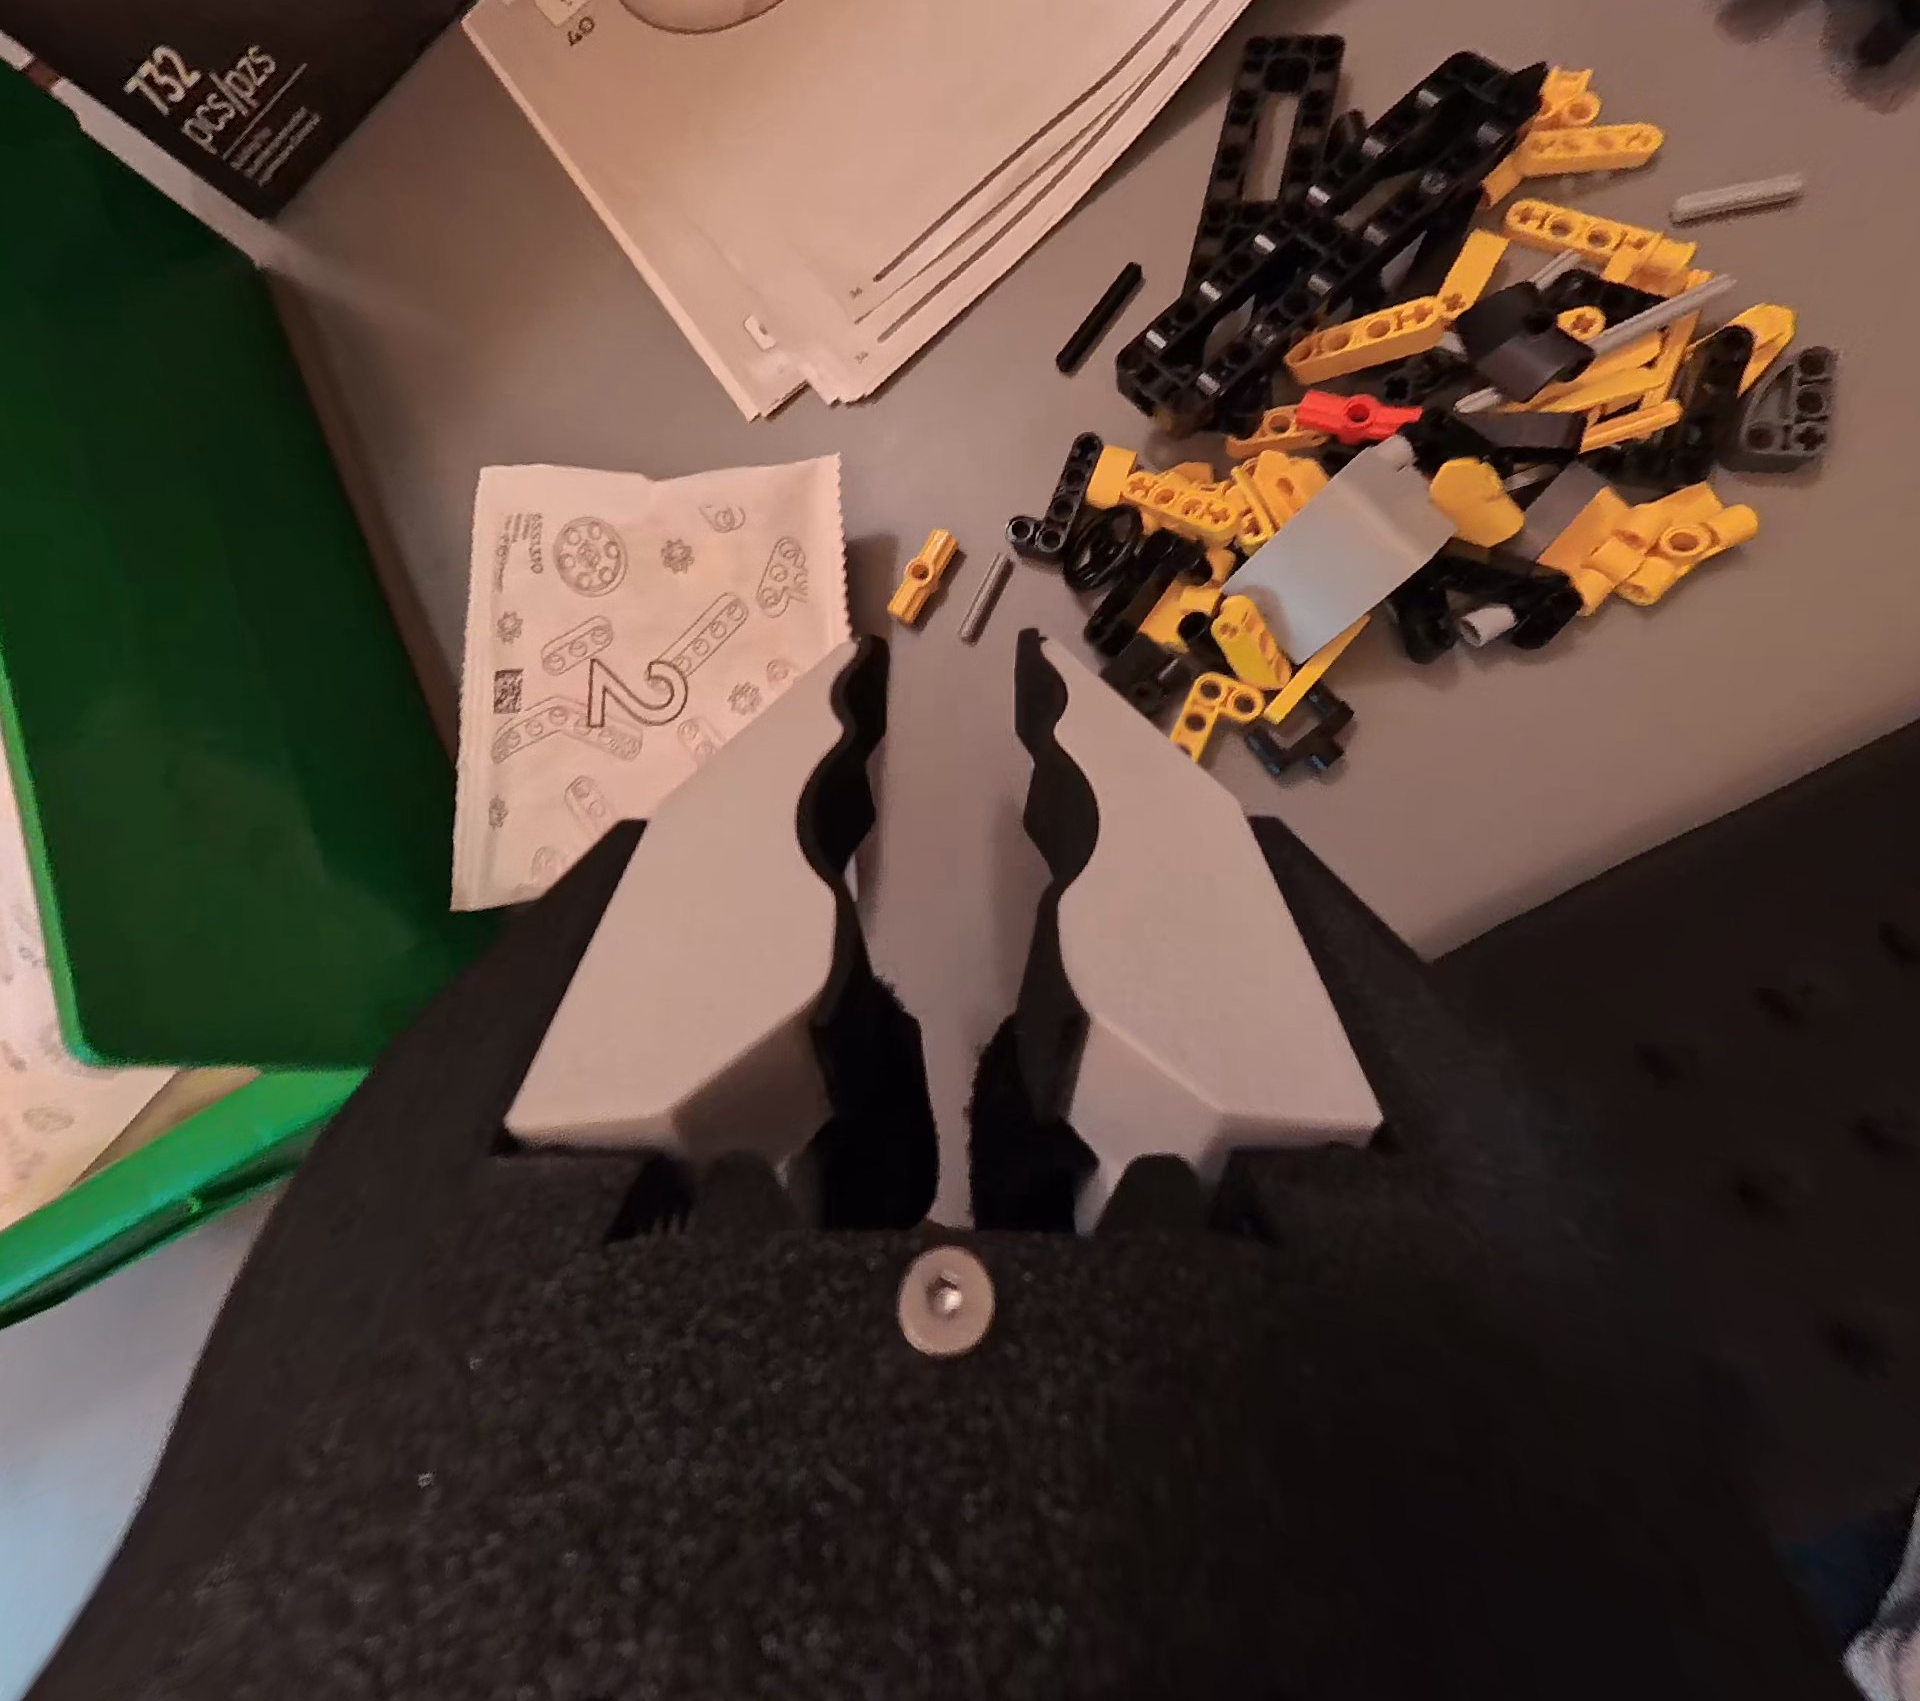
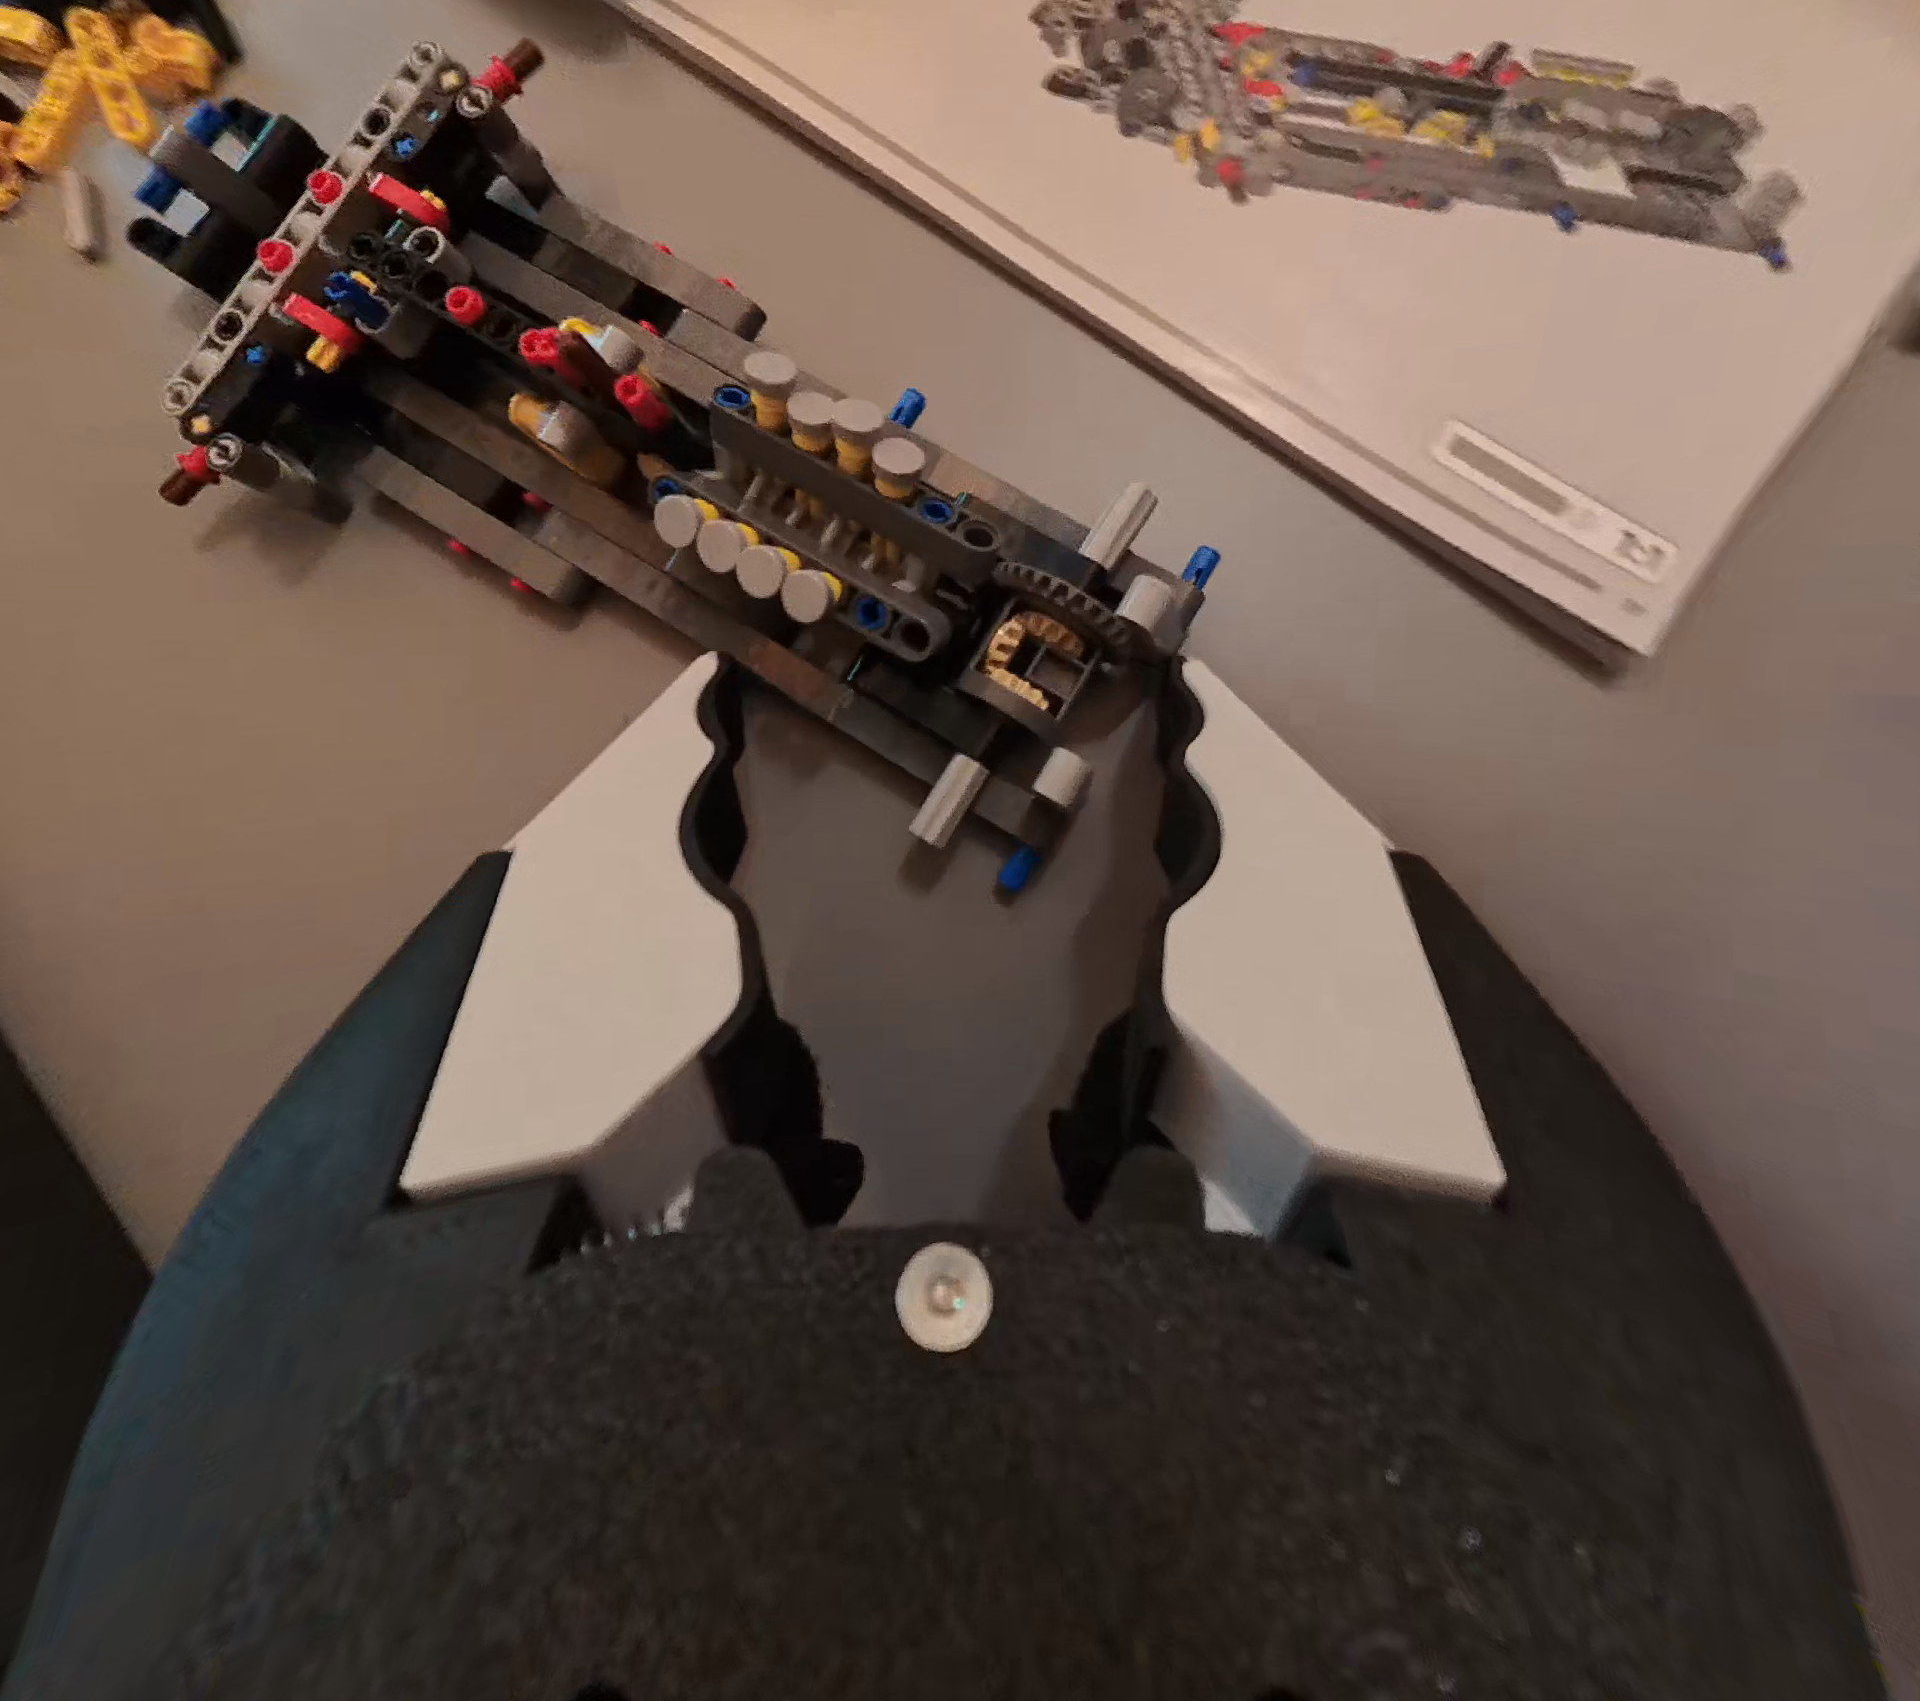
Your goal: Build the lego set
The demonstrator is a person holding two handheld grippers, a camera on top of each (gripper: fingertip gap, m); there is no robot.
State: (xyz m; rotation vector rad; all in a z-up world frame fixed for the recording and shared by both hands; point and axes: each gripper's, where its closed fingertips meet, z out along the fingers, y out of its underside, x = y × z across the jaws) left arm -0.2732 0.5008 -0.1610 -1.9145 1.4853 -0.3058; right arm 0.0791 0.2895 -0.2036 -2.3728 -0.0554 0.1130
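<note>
Left wrist view: left tongs [image 1: 951, 649] apart and empty above the desk [image 1: 582, 321]; green box [image 1: 187, 571] at left, contents hidden; loose pieces [image 1: 1403, 425] piled at right. Right wrist view: right tongs [image 2: 951, 675] spread wide, gripping nothing; the chassis [image 2: 644, 425] lies on the desk, long axis running upper left to centre, near end between the tips, instruction booklet [image 2: 1351, 249] at upper right.

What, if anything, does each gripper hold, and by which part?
Nothing: the left gripper is empty, and the right gripper is open around the chassis model's gear end.
</note>
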